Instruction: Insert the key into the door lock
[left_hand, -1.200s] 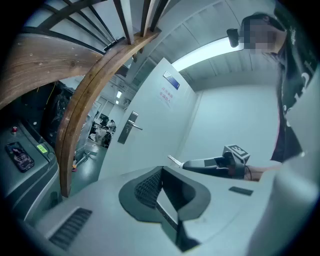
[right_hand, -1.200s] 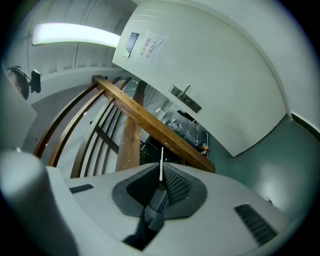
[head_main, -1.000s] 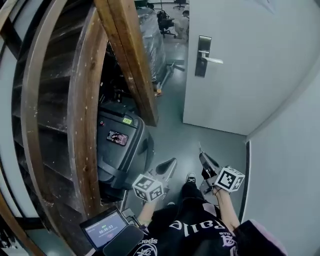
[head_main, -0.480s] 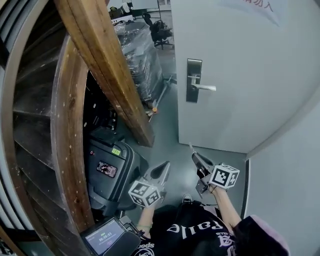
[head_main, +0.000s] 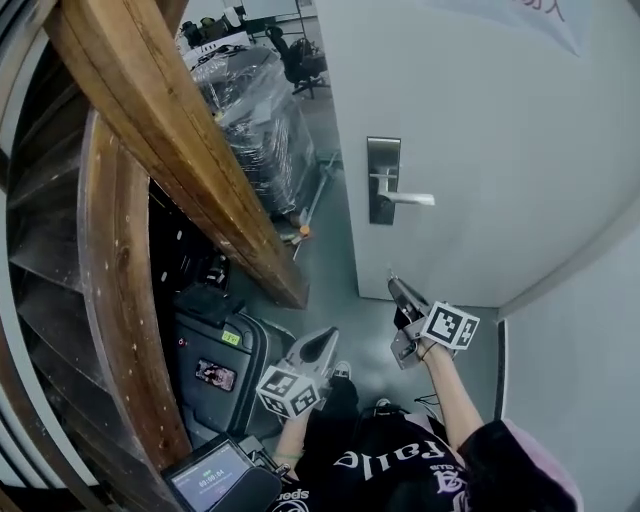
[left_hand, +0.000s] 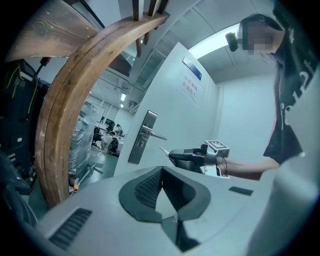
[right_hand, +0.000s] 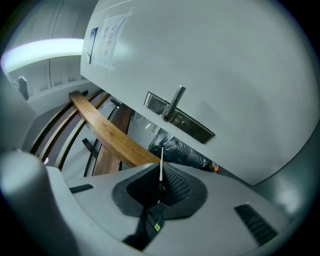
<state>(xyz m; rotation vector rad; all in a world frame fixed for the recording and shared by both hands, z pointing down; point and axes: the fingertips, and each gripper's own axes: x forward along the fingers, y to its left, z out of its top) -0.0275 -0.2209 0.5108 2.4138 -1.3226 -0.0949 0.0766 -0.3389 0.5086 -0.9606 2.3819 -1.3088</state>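
The white door (head_main: 500, 130) stands ahead on the right, with a steel lock plate (head_main: 383, 180) and lever handle (head_main: 408, 198). My right gripper (head_main: 397, 291) is raised below the handle, short of the door, shut on a thin silver key (right_hand: 161, 163) whose blade sticks out past the jaws. In the right gripper view the blade points up toward the lock plate (right_hand: 184, 121) and handle (right_hand: 173, 103). My left gripper (head_main: 326, 340) hangs lower and to the left, shut with nothing in it. The left gripper (left_hand: 161, 176) view shows the lock plate (left_hand: 142, 138) and the right gripper (left_hand: 188, 156) with the key.
A curved wooden stair beam (head_main: 170, 140) crosses the left side, close to the left gripper. A black case (head_main: 215, 355) stands on the floor beneath it. Beyond the door's edge are a plastic-wrapped pallet (head_main: 255, 120) and office chairs (head_main: 300, 60). A lit tablet (head_main: 210, 478) hangs at my chest.
The door and its lock have come closer and lower in the head view. The right gripper with the key has risen toward the lock plate; the left gripper has stayed low.
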